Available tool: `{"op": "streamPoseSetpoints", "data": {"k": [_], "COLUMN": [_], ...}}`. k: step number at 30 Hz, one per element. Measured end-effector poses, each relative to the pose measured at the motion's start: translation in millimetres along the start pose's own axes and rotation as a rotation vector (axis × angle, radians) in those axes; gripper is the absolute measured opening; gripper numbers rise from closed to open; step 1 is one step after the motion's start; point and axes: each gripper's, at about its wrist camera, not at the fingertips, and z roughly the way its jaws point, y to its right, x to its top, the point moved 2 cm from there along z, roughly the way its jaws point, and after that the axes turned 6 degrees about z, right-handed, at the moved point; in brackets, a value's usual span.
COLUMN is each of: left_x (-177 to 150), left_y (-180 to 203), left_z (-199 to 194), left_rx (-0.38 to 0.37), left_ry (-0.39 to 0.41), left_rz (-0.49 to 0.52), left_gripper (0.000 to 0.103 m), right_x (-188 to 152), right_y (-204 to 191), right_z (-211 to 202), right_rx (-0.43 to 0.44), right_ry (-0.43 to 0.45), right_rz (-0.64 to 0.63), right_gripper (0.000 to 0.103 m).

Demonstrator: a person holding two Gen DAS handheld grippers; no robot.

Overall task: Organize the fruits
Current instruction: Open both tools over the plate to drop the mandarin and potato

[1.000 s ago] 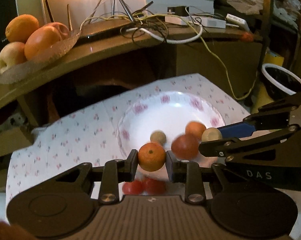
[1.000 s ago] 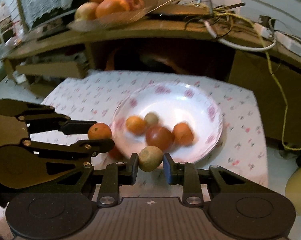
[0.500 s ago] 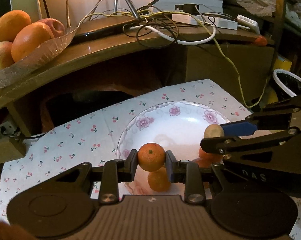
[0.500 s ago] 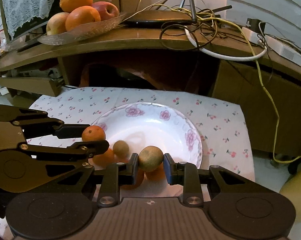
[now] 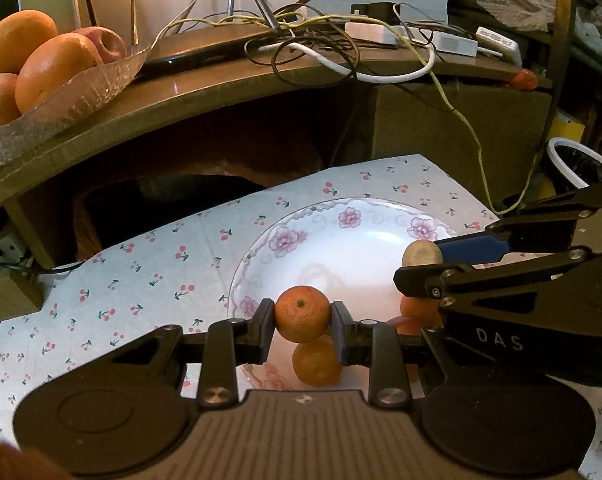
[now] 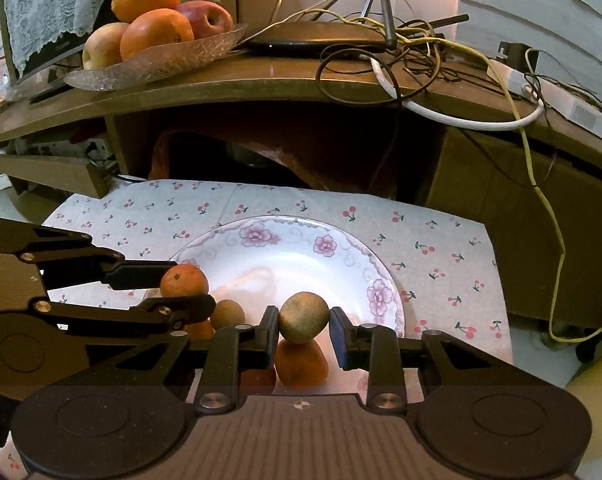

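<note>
Fruit is sitting in both grippers above the plate [image 5: 261, 248]; the left gripper [image 5: 302, 320] is pinching a small tangerine [image 5: 302, 313] between its fingers [image 5: 266, 322], over the plate's near rim; the right gripper [image 6: 303, 322] is gripping a brownish-green fruit [image 6: 303, 317], apparently touching it firmly on one side only, with a sliver of a gap seeming to show at the other finger; both are hanging just beside each other. Several fruits are lying in the plate's near half: an orange one [image 5: 316, 363] directly below the tangerine, another [image 6: 301, 362] below the brownish-green fruit, and a small brown one [image 6: 228, 314] to its left. The plate is resting on a cherry-print cloth [image 6: 429, 248]. Risks, as I judge them: the loosely held fruit is likely slipping out early; anything let go over the near rim may be rolling off onto the cloth; a dropped piece may be knocking the crowded fruits below; the two grippers may be bumping, being so close.
</note>
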Motion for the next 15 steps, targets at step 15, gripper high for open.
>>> {"op": "streamPoseSetpoints", "data": {"k": [15], "left_x": [3.1], "left_y": [-3.4], "left_z": [-5.9], "left_rx": [0.005], "left_ry": [0.024], "left_rz": [-0.015], "left_gripper": [0.039], "right_x": [1.4], "right_y": [4.9], "right_z": [-3.1], "right_rx": [-0.005], "right_ry": [0.026], "right_rz": [0.013], "right_gripper": [0.032]}}
